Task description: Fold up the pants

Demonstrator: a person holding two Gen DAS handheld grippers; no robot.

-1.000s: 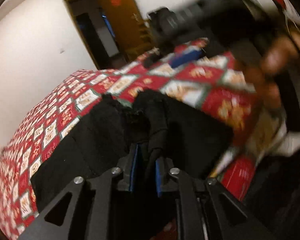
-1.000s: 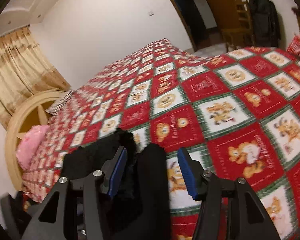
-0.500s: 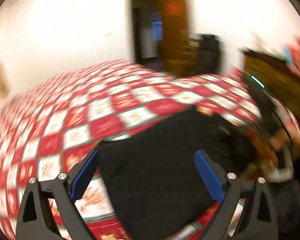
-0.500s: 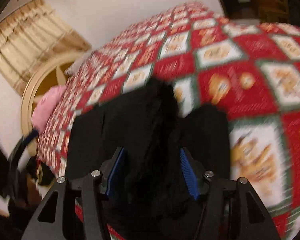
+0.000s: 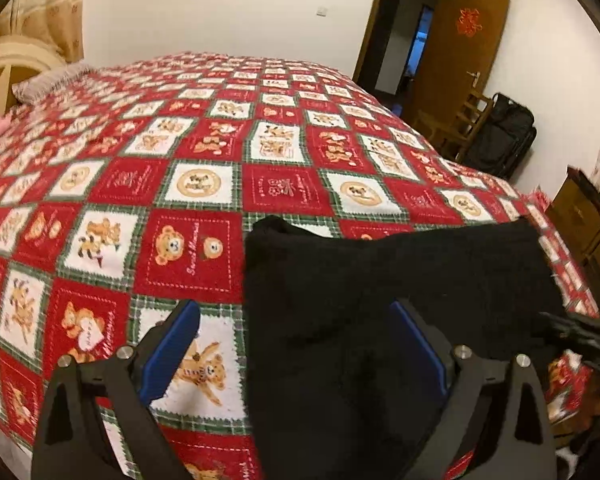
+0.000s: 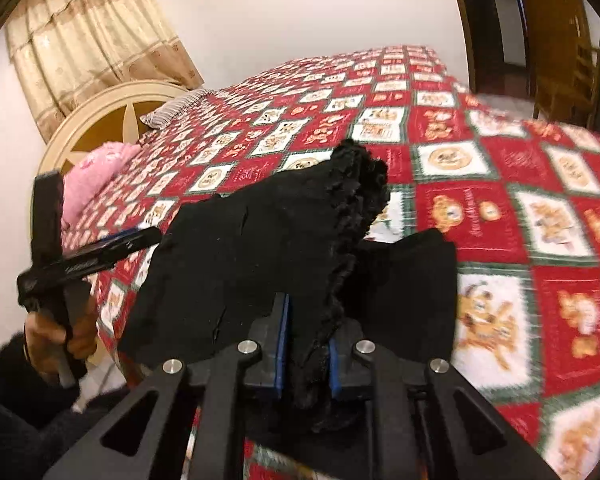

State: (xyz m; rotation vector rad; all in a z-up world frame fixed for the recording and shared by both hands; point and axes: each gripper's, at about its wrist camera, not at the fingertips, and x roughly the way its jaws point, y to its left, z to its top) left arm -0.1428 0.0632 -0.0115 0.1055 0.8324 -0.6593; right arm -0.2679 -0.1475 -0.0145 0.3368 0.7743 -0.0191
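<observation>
The black pants (image 5: 400, 292) lie folded on the bed near its front edge. My left gripper (image 5: 296, 344) is open and empty, its blue pads wide apart just above the pants' left edge. In the right wrist view my right gripper (image 6: 306, 354) is shut on a bunched edge of the black pants (image 6: 284, 232) and holds that part lifted off the quilt. The left gripper (image 6: 80, 260) also shows at the left of the right wrist view, held in a hand.
A red, white and green bear-patterned quilt (image 5: 204, 184) covers the bed. A pink pillow (image 6: 92, 176) and a round headboard (image 6: 112, 108) are at the head. An open door (image 5: 452, 52), a chair and a black bag (image 5: 500, 136) stand beyond the bed. A wooden cabinet (image 5: 588, 224) is at the right.
My left gripper has let go of the pants, opened wide and swung left. My right gripper has shut on the bunched edge of the pants and lifted it.
</observation>
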